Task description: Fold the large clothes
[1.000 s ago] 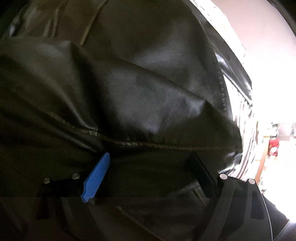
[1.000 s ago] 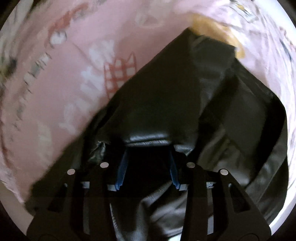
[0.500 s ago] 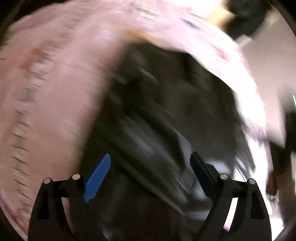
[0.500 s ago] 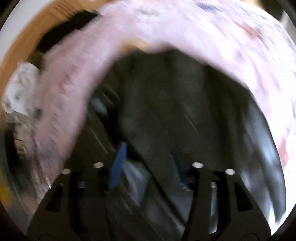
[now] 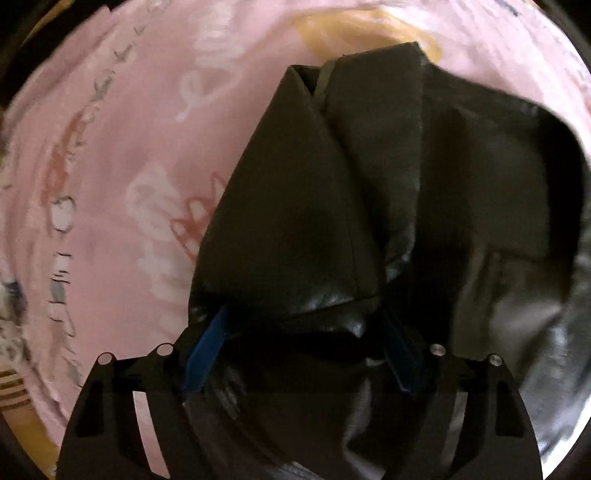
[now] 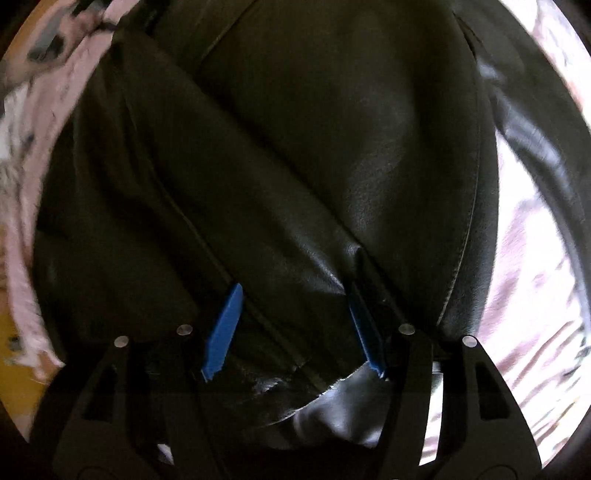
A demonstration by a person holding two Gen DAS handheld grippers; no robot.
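Leather fills most of what you see through both wrist cameras: a black jacket (image 5: 388,177) lying in folds on a pink printed sheet (image 5: 122,155).

Nearest to you in the left wrist view, your left gripper (image 5: 303,343) points down at the jacket, its blue fingers (image 5: 207,350) set wide and the jaws closing at this moment. A folded flap of the jacket bulges up between them; the upper ends of the fingers are hidden under that flap, so you cannot tell whether the pads press on it yet. Beyond the fingers, the flap rises to a creased point, with a second panel overlapping it on the right. Past that, the pink sheet spreads to the left and top, carrying pale white and red drawings and a yellow patch (image 5: 369,33) near the jacket's far corner.

In the right wrist view, your right gripper (image 6: 295,325) also points down, its blue fingers (image 6: 225,332) standing apart with a ridge of the jacket (image 6: 332,147) running between them. Whether those pads pinch the leather cannot be told. Farther out, a stitched seam (image 6: 465,236) curves down the right side, and the pink sheet (image 6: 535,258) shows at both edges.
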